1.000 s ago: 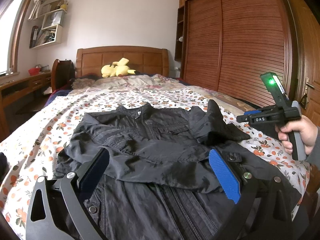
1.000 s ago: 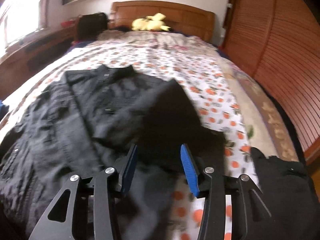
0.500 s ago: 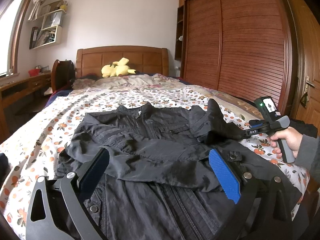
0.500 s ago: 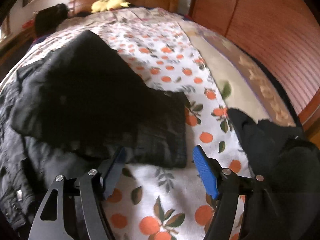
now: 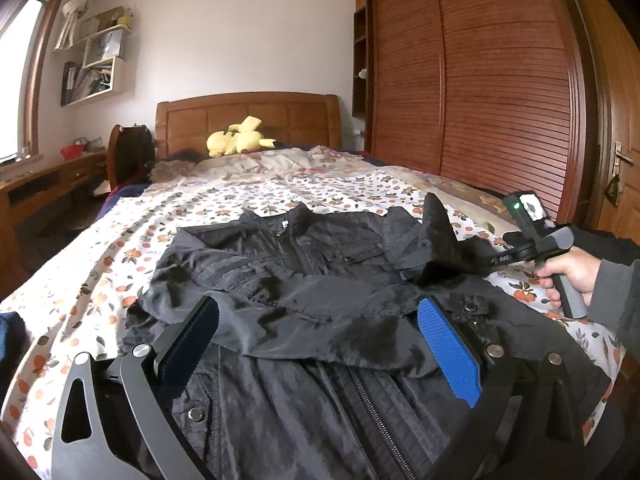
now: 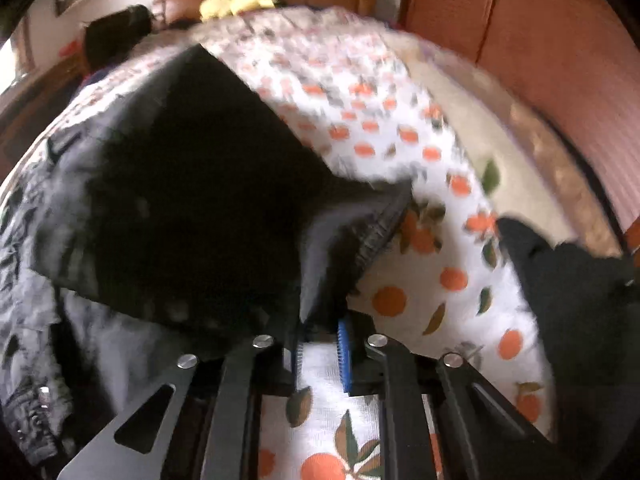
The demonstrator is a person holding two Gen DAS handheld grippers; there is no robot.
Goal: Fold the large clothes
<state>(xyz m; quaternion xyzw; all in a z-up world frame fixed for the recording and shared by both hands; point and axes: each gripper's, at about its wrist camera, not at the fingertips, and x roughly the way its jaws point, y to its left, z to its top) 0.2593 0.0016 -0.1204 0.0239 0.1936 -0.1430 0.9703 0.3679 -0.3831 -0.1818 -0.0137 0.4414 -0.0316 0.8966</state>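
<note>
You are holding the left gripper (image 5: 324, 344) low over the black jacket (image 5: 304, 280), its blue-padded fingers (image 5: 448, 352) spread wide and gripping nothing. The jacket is lying face up on the orange-print bedspread (image 5: 120, 240), collar toward the wooden headboard (image 5: 248, 120), with one sleeve folded across the chest above the zipper (image 5: 372, 412). Your right hand (image 5: 568, 268) is bringing the right gripper (image 6: 320, 350) to the jacket's right sleeve (image 6: 352, 232); its fingers are standing narrow, pinching the sleeve's cuff end just above the bedspread, and the sleeve is rising in a dark peak behind them. A yellow plush toy (image 5: 240, 142) is resting near the headboard, and another dark garment (image 6: 576, 280) is lying at the bed's right edge.
</note>
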